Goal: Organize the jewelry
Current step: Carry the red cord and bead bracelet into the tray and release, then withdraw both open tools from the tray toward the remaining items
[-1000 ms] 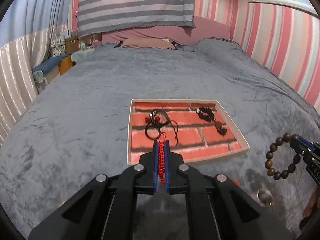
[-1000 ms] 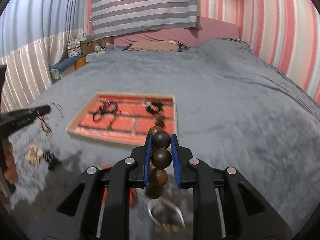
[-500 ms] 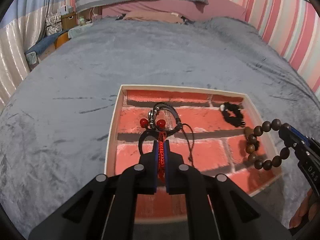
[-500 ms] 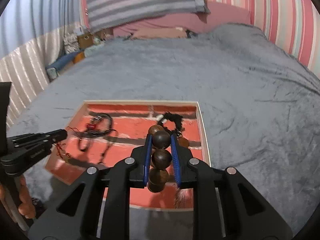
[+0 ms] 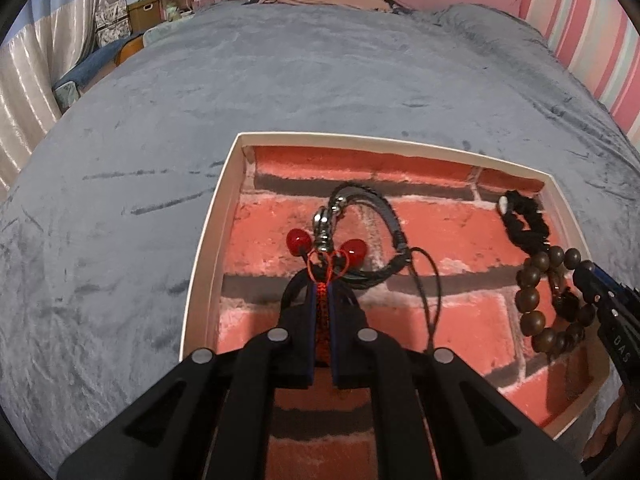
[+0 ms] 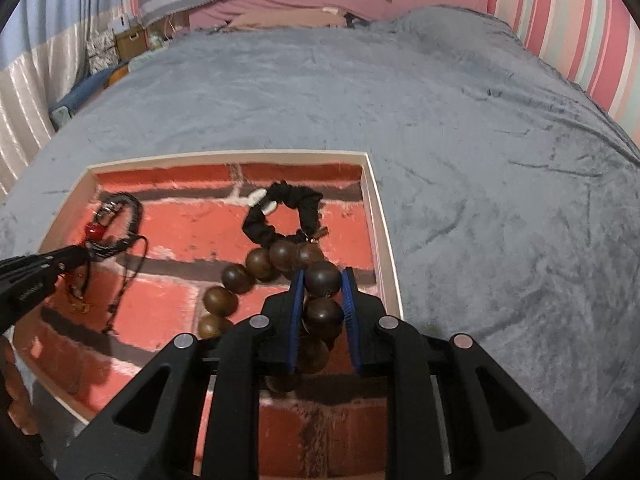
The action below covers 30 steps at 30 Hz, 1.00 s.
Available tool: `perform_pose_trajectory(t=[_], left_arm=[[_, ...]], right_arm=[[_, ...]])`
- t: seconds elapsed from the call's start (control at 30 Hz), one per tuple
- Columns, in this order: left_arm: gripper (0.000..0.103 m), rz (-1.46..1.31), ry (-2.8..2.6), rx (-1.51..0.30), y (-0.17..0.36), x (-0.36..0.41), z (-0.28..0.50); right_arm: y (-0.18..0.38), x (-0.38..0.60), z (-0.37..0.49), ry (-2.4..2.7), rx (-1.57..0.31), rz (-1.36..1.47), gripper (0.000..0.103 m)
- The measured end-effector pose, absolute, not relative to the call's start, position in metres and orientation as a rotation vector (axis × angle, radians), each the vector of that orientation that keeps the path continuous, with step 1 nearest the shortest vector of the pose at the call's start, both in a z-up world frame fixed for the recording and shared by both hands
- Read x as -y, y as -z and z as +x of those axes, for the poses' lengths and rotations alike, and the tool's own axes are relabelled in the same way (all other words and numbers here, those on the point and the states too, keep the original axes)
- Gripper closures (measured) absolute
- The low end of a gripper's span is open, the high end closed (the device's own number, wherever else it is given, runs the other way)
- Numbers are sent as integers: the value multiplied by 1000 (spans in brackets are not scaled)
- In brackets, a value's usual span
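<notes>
- Gripping a red braided cord (image 5: 322,312) between the closed jaws of the left gripper (image 5: 322,300), low over the left part of the tray (image 5: 208,232).
- Clamping the wooden bead bracelet (image 6: 256,268) in the right gripper (image 6: 323,284), two beads sitting between the blue pads (image 6: 297,300).
- Hanging the beads over the tray's right side, just beside the black scrunchie (image 6: 292,208).
- Lying already inside the tray: a black cord bracelet (image 5: 372,232) with two red beads (image 5: 298,240).
- Resting the tray on a grey blanket (image 6: 480,160).
</notes>
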<state>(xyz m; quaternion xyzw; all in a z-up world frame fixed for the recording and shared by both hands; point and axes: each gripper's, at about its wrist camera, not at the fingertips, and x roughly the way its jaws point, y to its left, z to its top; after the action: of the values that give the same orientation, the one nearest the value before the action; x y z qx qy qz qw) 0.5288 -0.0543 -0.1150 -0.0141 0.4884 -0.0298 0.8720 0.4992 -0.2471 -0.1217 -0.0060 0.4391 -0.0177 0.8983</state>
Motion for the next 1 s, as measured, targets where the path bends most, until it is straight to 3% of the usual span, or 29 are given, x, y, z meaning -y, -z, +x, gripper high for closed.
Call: perform_pose_trajectory(t=[0.23,0.33,0.4,0.47,0.5,0.6,0.8,1.0], left_arm=[[97,-7,38,-1027,119,52,535],[96,-4,36,-1039,118,52,535],[96,-3,44,-1047,115,52,533],[95,-6,53,-1040,109,51,528],[90,-9,54,-1033,104,50,524],[37,-27,50,-965,80,46,509],[33,-51,93,-887,37,38,473],[12,-40,97,-756,-10,11,406]], right_arm=[[130,243,503,33,-938,-37,81],[127,239,499,11,-933,-52,56],[119,239,494,1,-921,-49,51],[104,245,487,-10,-895,-21,39],[98,247,482,-13,-881,-10,36],[74,259,463,-21,-839,29,23],[42,268,417,-25,-785,32,13],[20,269,356,-43,-706,40,4]])
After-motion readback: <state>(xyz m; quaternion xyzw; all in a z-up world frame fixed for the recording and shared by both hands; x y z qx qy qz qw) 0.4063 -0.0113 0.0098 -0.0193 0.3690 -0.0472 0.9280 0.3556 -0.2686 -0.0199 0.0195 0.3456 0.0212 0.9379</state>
